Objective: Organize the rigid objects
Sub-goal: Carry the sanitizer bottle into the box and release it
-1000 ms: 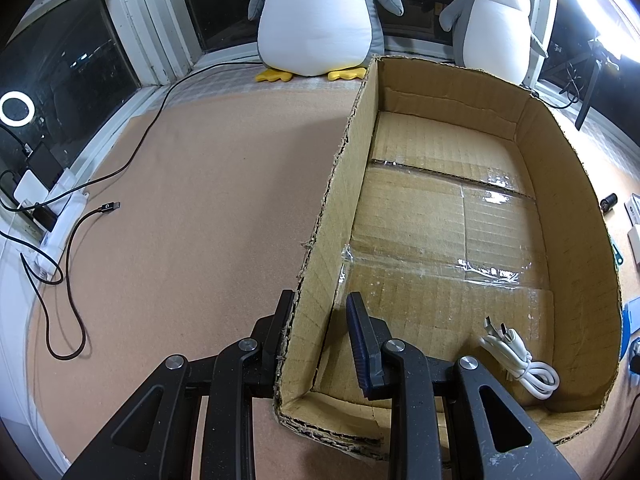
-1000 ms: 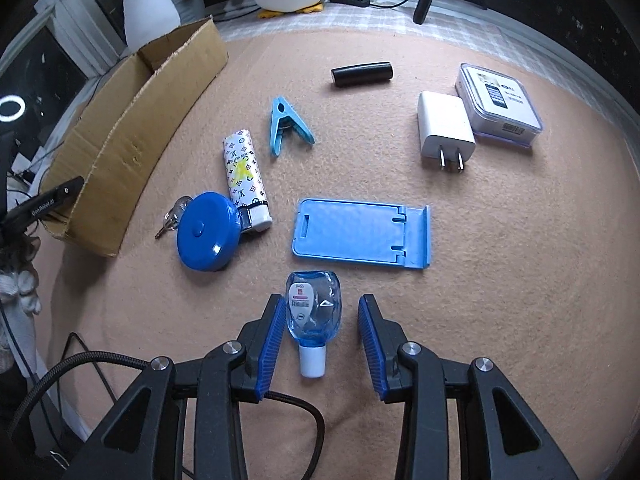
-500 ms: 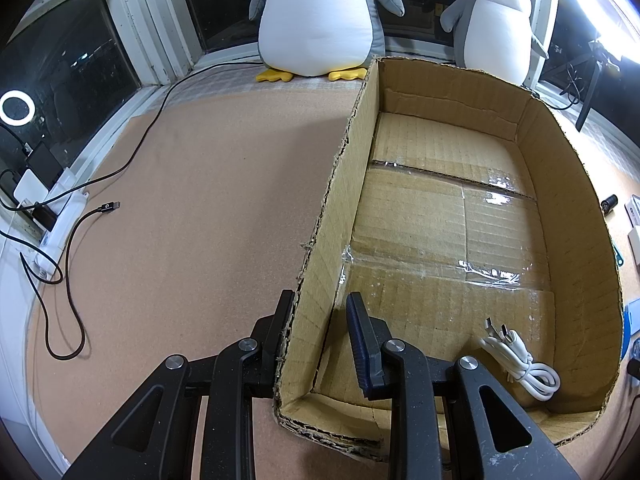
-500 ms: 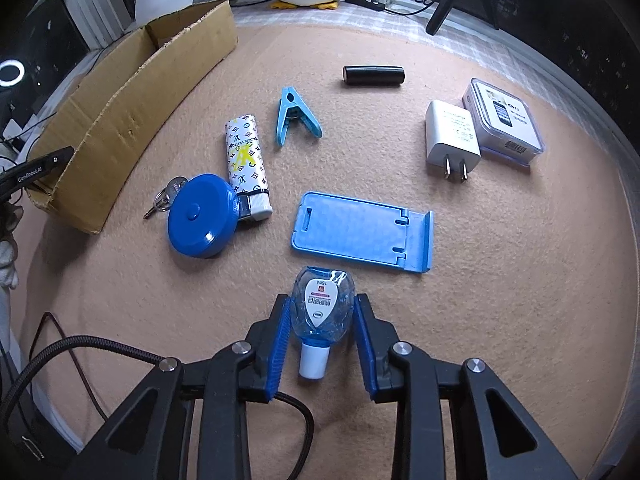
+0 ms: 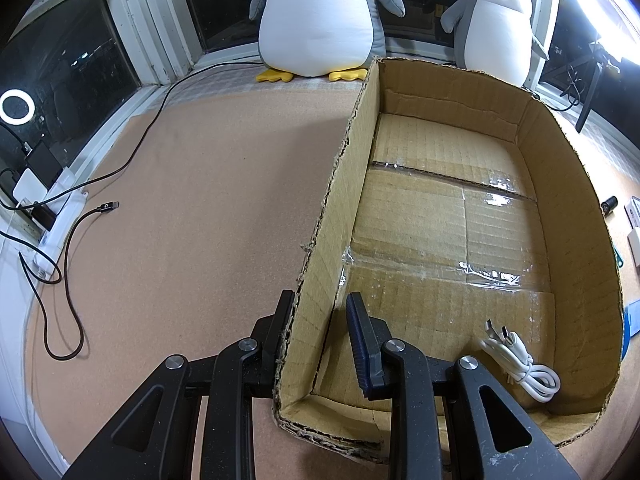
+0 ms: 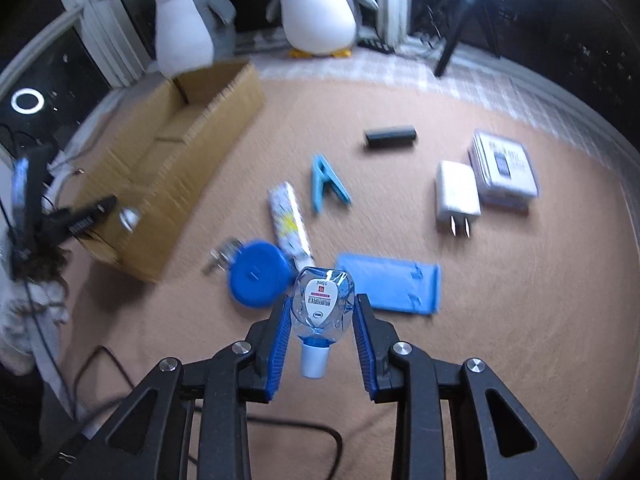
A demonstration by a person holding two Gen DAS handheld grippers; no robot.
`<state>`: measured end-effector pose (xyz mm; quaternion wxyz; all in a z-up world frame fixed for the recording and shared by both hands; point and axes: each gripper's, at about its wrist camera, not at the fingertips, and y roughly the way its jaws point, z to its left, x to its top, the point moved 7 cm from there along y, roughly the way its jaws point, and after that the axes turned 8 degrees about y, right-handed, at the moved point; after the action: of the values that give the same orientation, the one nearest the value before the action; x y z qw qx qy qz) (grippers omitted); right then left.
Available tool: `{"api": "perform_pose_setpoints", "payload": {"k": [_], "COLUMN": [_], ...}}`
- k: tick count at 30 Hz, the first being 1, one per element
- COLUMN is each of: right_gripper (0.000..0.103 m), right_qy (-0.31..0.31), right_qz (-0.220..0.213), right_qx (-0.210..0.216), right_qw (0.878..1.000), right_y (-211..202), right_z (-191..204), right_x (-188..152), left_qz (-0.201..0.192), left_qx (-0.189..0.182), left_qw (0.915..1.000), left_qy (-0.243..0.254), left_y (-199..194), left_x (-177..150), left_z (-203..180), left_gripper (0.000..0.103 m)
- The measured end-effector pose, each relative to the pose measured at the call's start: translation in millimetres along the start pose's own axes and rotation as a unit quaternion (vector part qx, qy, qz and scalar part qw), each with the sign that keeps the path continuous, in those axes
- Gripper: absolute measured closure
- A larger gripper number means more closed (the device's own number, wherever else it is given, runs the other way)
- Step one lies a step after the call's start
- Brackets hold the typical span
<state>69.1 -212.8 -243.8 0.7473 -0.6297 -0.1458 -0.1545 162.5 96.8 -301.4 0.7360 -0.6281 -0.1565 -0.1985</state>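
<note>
sanitizer bottle [image 6: 322,304], cap pointing back, is clamped in the right tongs [image 6: 321,326]; cardboard box [image 6: 168,168] lies ahead-left, where the left tongs [image 5: 316,332] straddle its wall, jaws parted.

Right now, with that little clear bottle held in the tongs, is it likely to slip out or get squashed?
The little bottle looks like thin clear plastic, so it may dent a bit between the right tongs. Its smooth, rounded sides could slide, though the ribbed blue pads probably help. It seems small and mostly empty, so likely light.
</note>
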Motion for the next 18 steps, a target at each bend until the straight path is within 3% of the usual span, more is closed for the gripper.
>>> {"api": "perform_pose_setpoints", "payload": {"k": [9, 18], "right_gripper": [0.075, 0.075], "right_qy": [-0.055, -0.095], "right_qz": [-0.045, -0.033], "right_qx": [0.064, 0.094], "right_qw": [0.995, 0.990], "right_y": [-16.9, 12.6], "right_z": [87.4, 150.6], "right_x": [50.9, 67.9], "left_qz": [-0.001, -0.002], "left_qx": [-0.003, -0.004], "left_qw": [1.0000, 1.0000], "left_qy": [-0.003, -0.006], "left_y": [0.9, 1.3], "left_x": [1.6, 1.6], "left_z": [-0.5, 0.2], "left_gripper": [0.075, 0.075]}}
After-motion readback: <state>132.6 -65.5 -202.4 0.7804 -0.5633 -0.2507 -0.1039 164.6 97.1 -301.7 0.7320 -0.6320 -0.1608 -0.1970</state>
